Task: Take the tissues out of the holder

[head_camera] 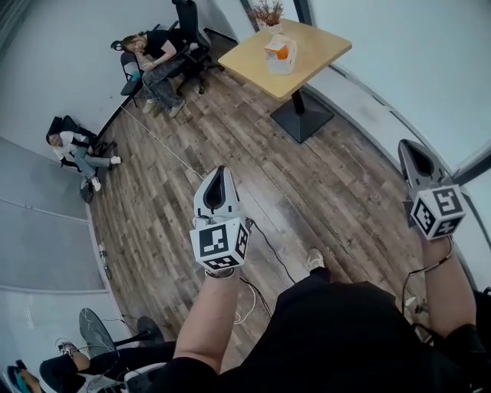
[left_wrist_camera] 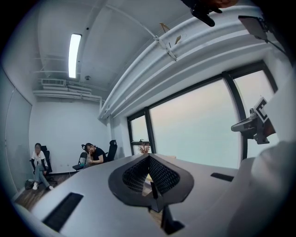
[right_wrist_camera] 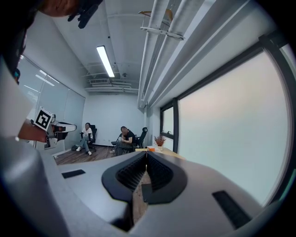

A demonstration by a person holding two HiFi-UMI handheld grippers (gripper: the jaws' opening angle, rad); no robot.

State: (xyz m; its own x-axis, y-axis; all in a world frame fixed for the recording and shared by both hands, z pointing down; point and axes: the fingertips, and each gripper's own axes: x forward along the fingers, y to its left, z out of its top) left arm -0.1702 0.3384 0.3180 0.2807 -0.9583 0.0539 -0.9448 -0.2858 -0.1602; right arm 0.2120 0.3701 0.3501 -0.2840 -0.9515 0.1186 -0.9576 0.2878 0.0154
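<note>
The tissue holder, a white and orange box, stands on a square wooden table far ahead across the room; in the right gripper view it shows as a small orange spot just past the jaw tips. Both grippers are held out over the wooden floor, well short of the table. My left gripper has its ribbed black jaws pressed together with nothing between them. My right gripper is shut too, and empty. The left gripper view hides the holder behind its jaws.
A potted plant sits at the table's far edge. The table's black pedestal base rests on the floor. Two people sit on chairs by the left wall. A cable trails across the floor. Windows line the right side.
</note>
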